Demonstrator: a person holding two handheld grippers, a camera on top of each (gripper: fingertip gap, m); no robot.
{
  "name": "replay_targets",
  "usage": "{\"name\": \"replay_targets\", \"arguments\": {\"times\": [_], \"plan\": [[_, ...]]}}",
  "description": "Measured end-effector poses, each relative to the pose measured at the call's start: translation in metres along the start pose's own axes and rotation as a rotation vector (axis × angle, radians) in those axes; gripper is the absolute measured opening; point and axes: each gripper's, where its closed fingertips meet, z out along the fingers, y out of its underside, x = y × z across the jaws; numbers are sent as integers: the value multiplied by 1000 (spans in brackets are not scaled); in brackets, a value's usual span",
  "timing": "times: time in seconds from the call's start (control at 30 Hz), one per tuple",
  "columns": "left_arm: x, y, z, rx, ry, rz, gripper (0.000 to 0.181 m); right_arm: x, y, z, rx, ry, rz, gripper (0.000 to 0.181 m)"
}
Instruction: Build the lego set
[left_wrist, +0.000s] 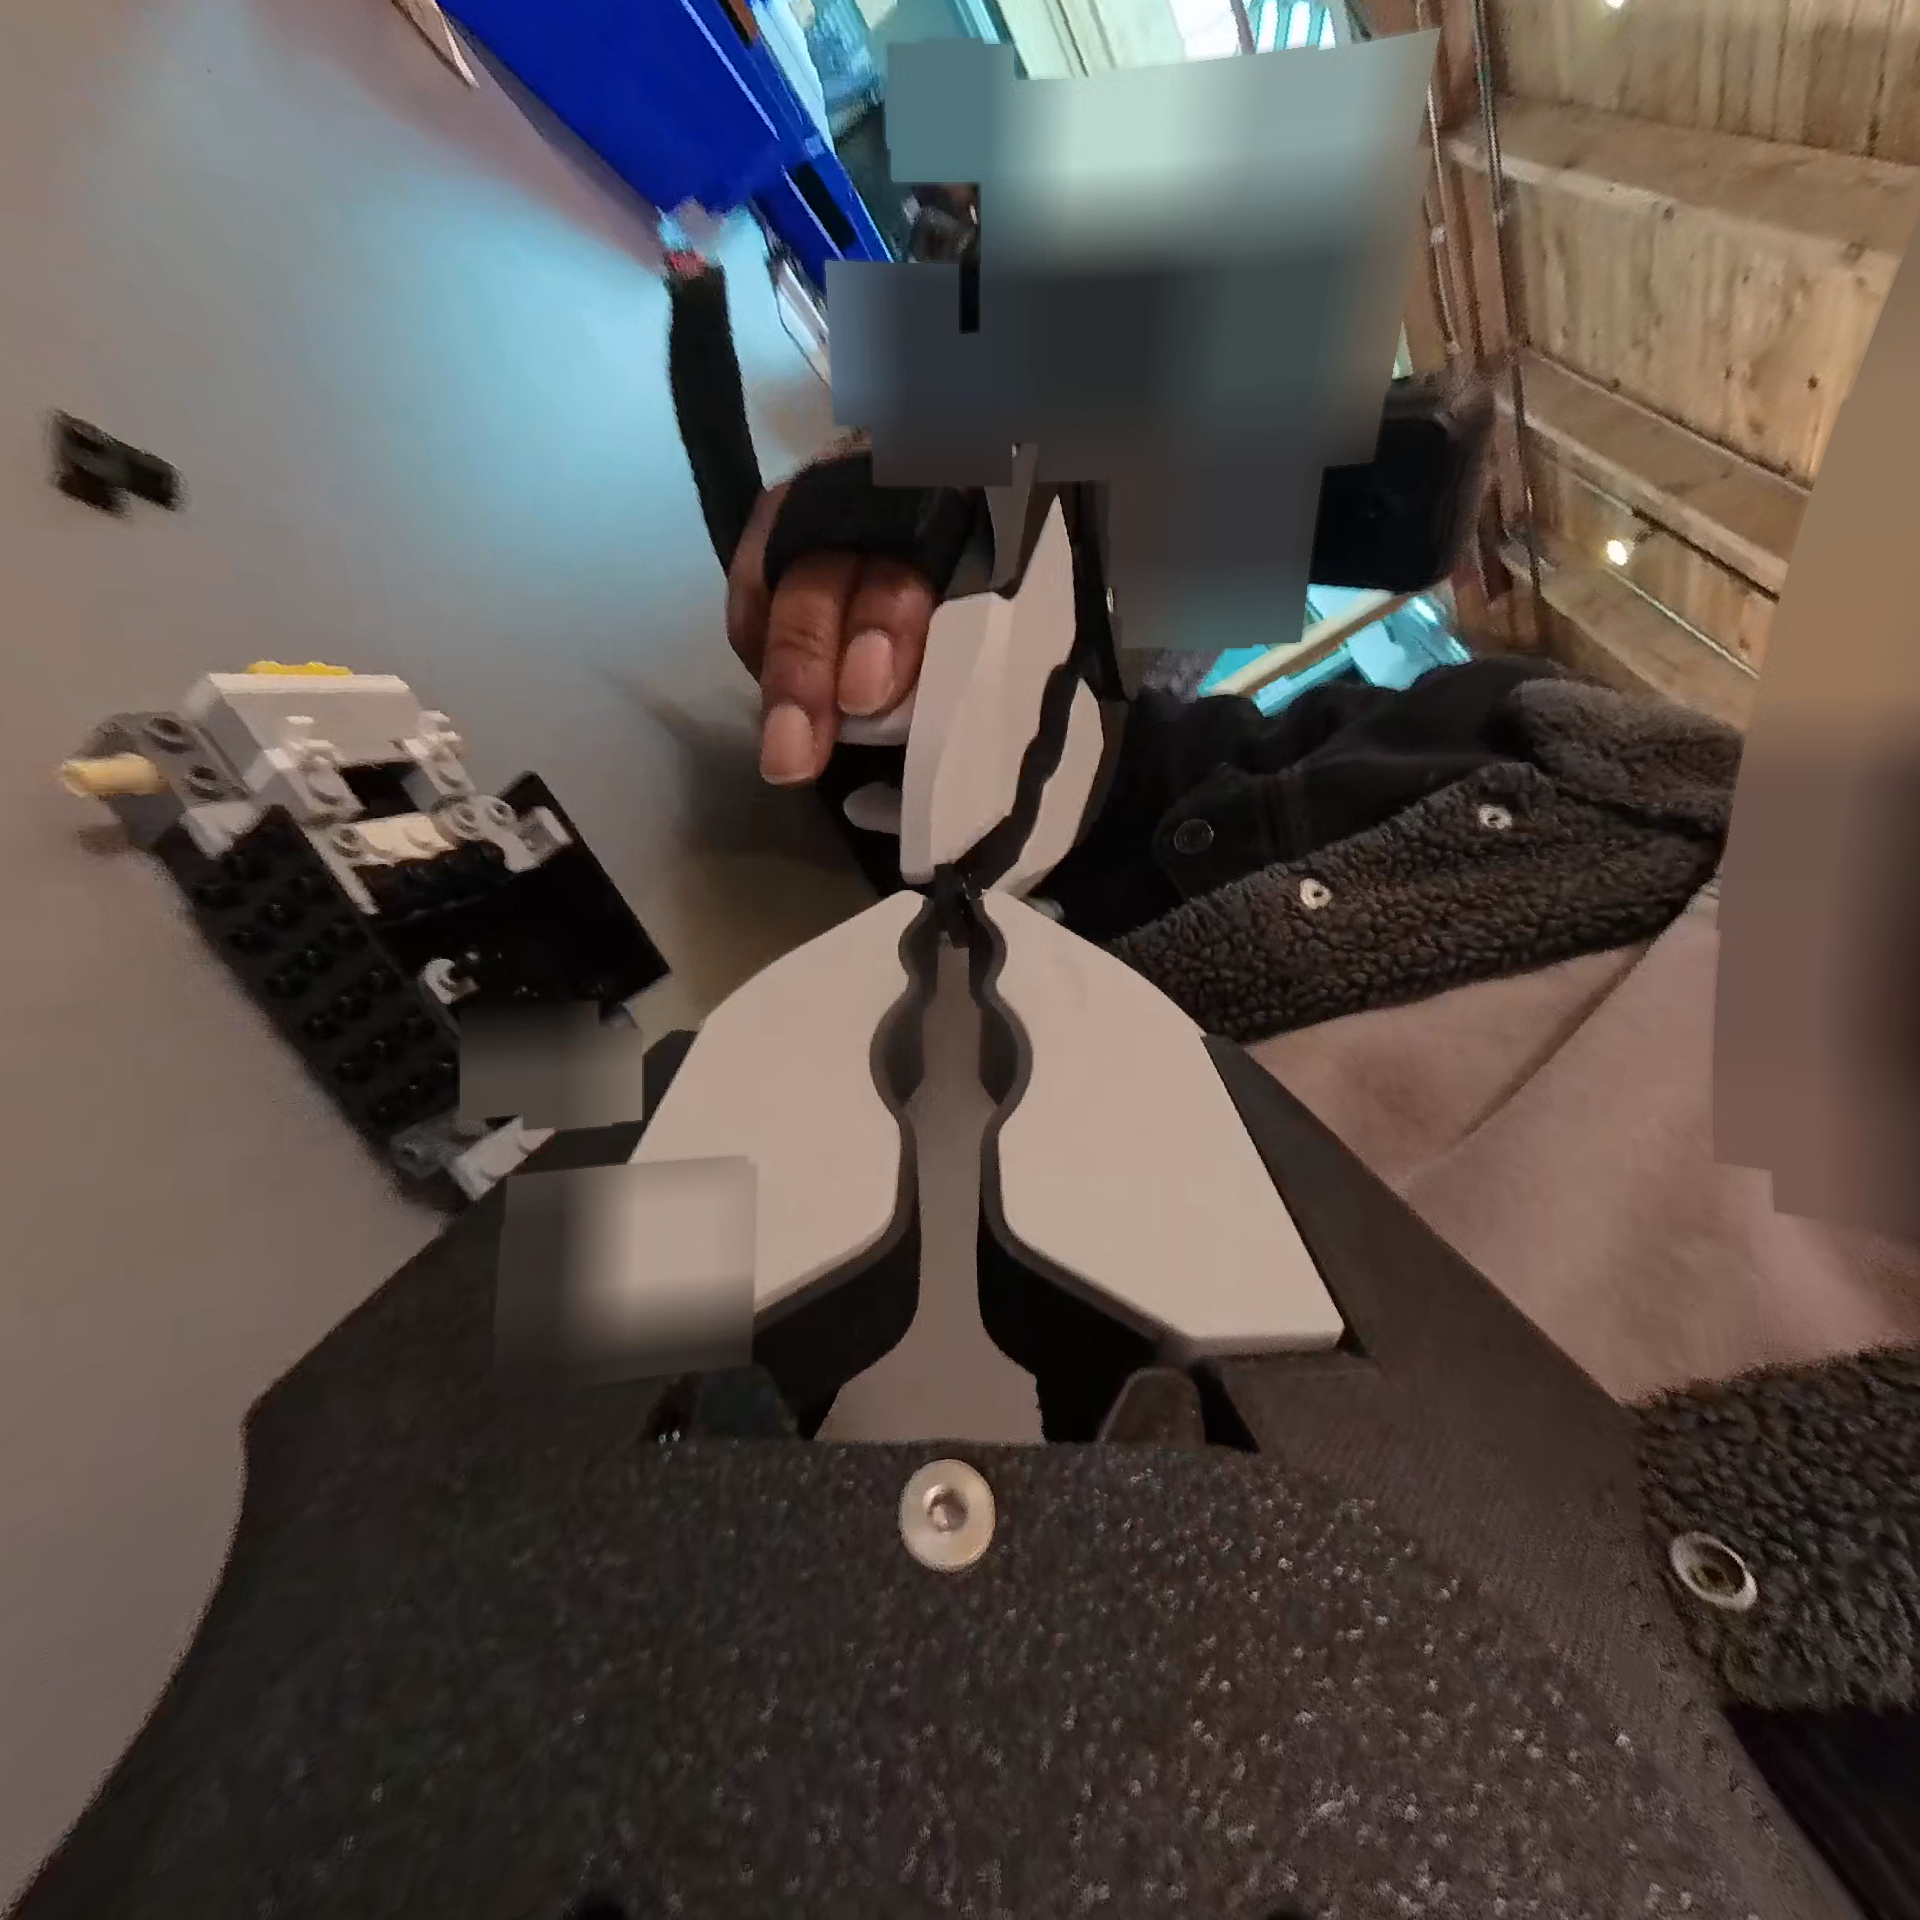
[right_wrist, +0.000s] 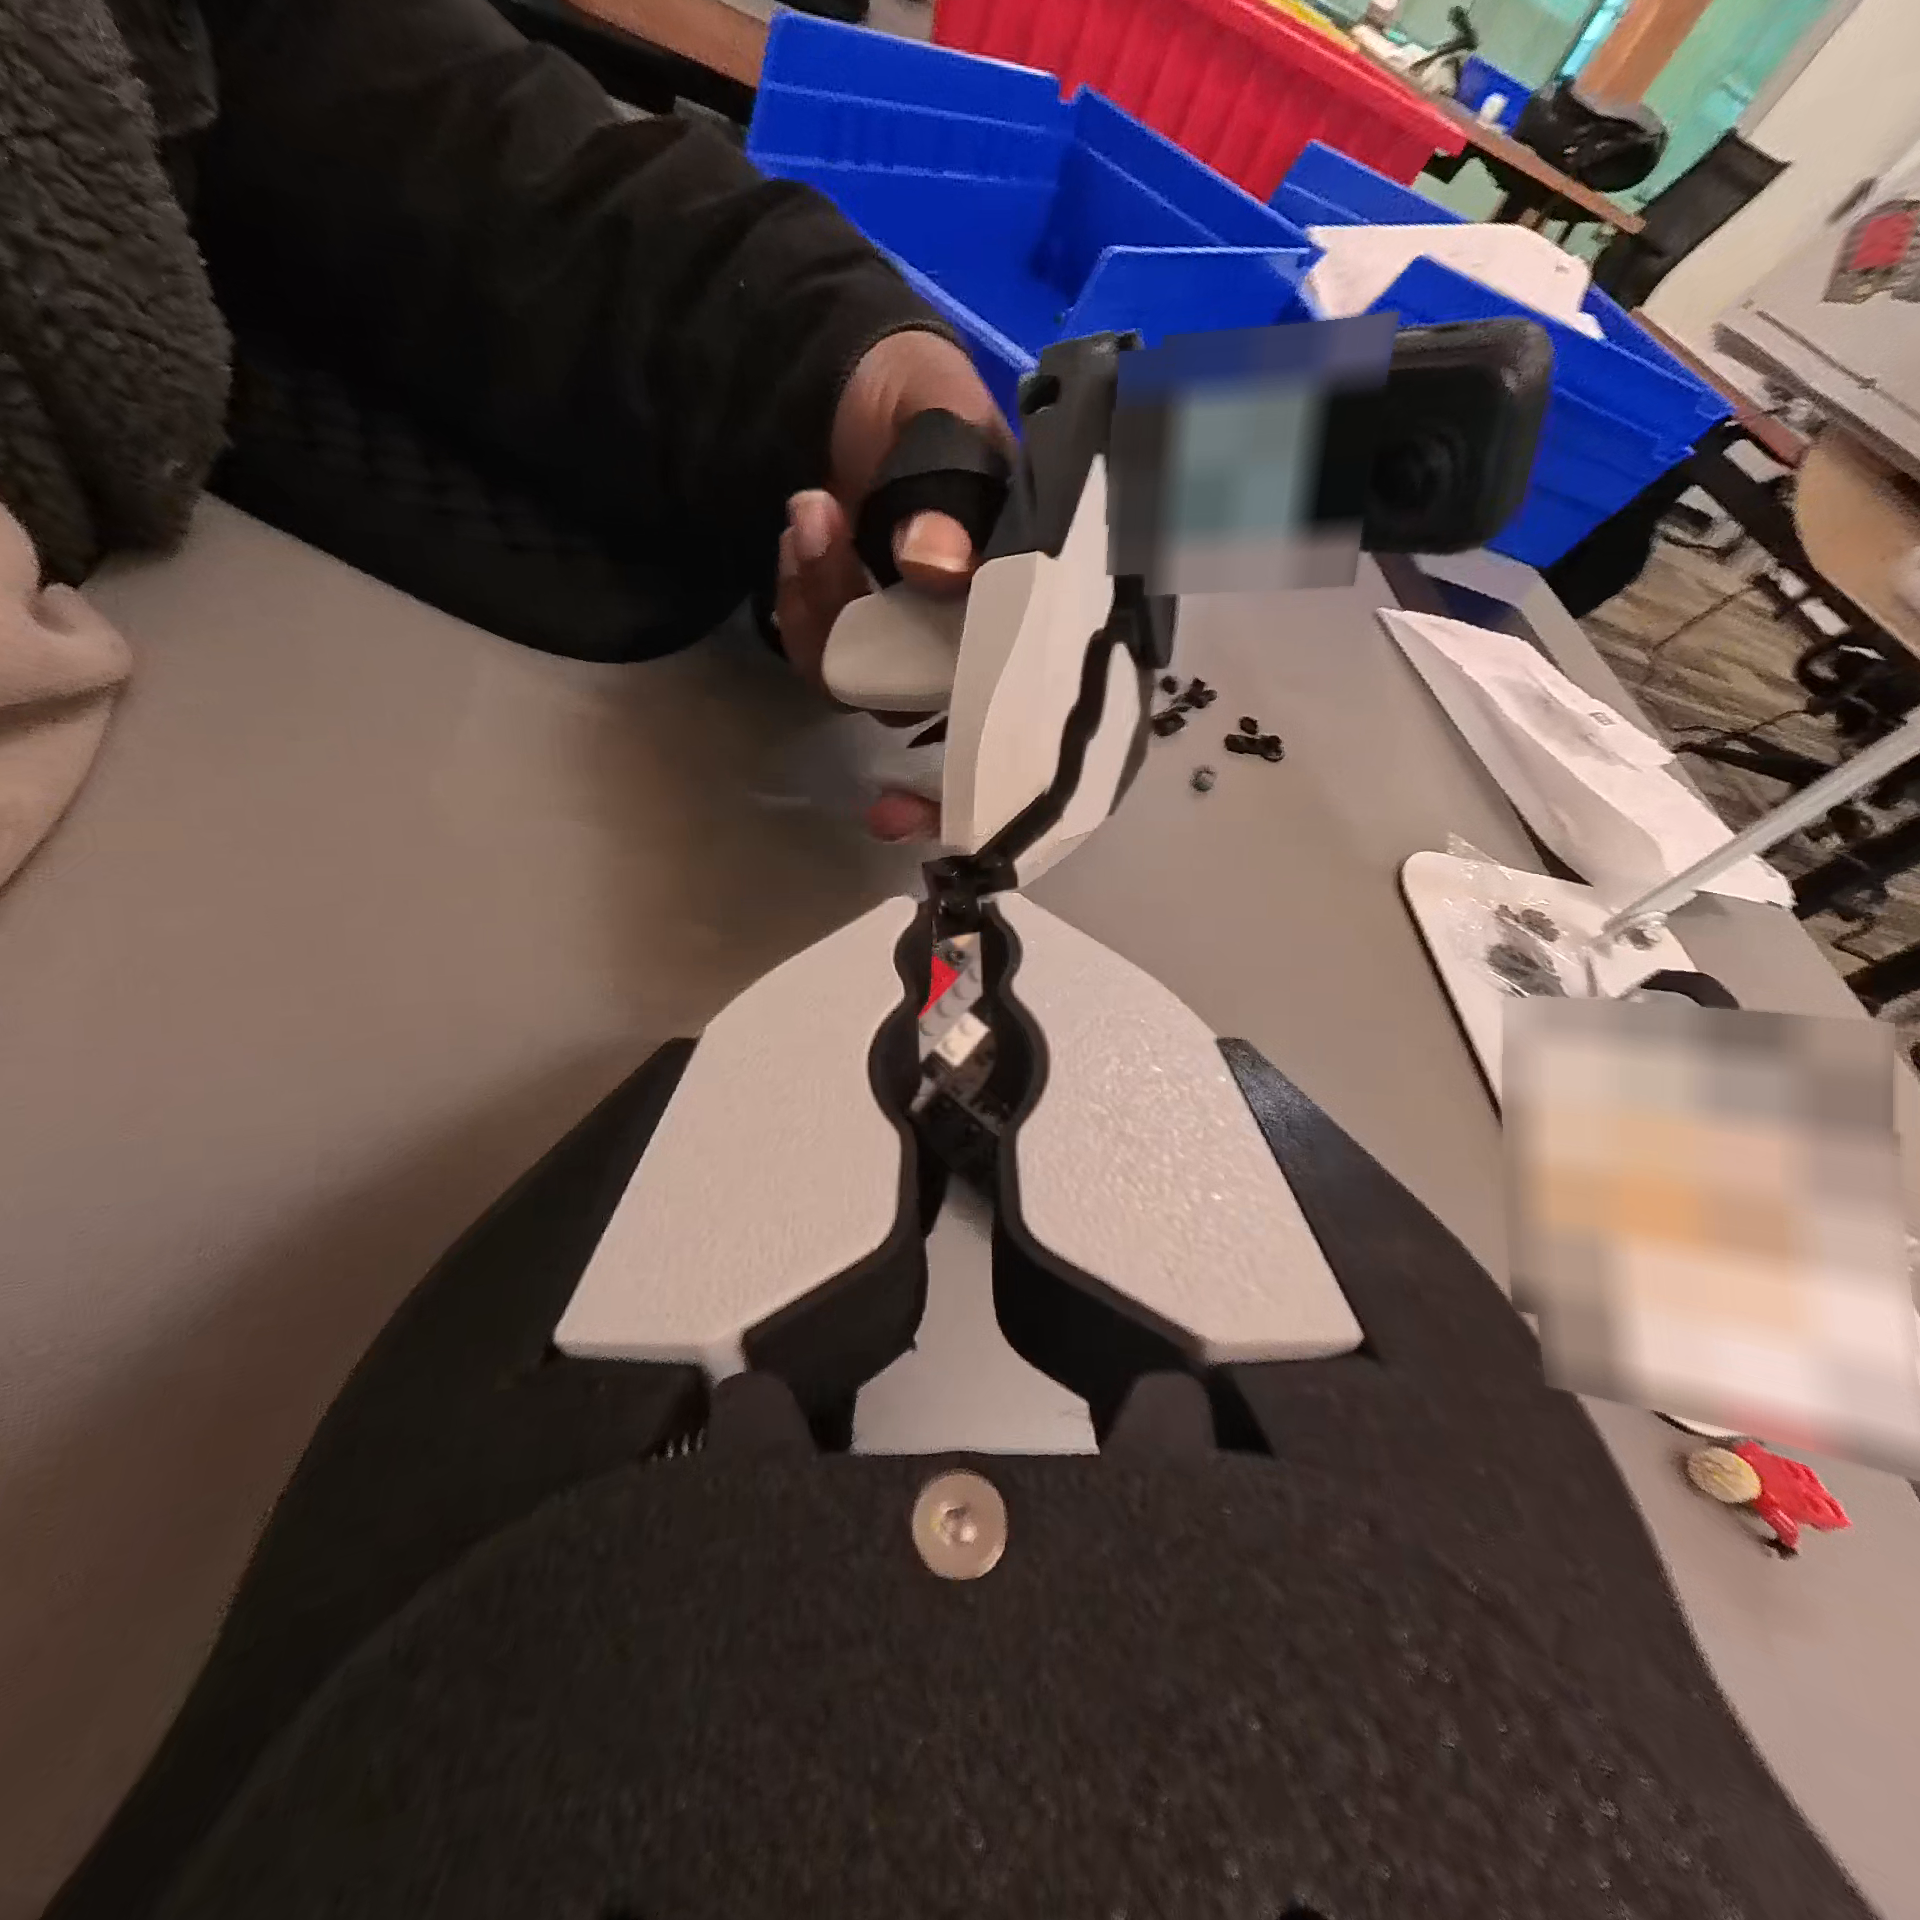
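The small black piece (left_wrist: 954, 902) sat between both tools, tip to tip, up in the air above the grey table (left_wrist: 312, 364). The left gripper (left_wrist: 951, 920) was pinched tight on it. The right gripper (right_wrist: 961, 914) pinched it too. The half-built lego car (left_wrist: 353, 883) lay left of the black piece, nearer the left gripper.

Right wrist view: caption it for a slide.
Both grippers, right gripper and left gripper, pinch small black Lego pieces tip-to-tip above the grey table.
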Motion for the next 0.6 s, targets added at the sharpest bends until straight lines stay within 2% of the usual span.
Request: {"name": "replay_targets", "arguments": {"times": [0.1,0.2,0.4,0.6], "plan": [[-8,-16,-8,105,-72,37,17,20,2,-1,-9,110,52,8],[-8,-25,-12,159,-106,67,12,32,4,0,-8,187,90,8],[-17,-32,-14,223,-142,11,1,39,7,4,-31,260,91,8],[-24,-33,-16,237,-181,-10,8,41,9,5,-47,288,89,7]]}}
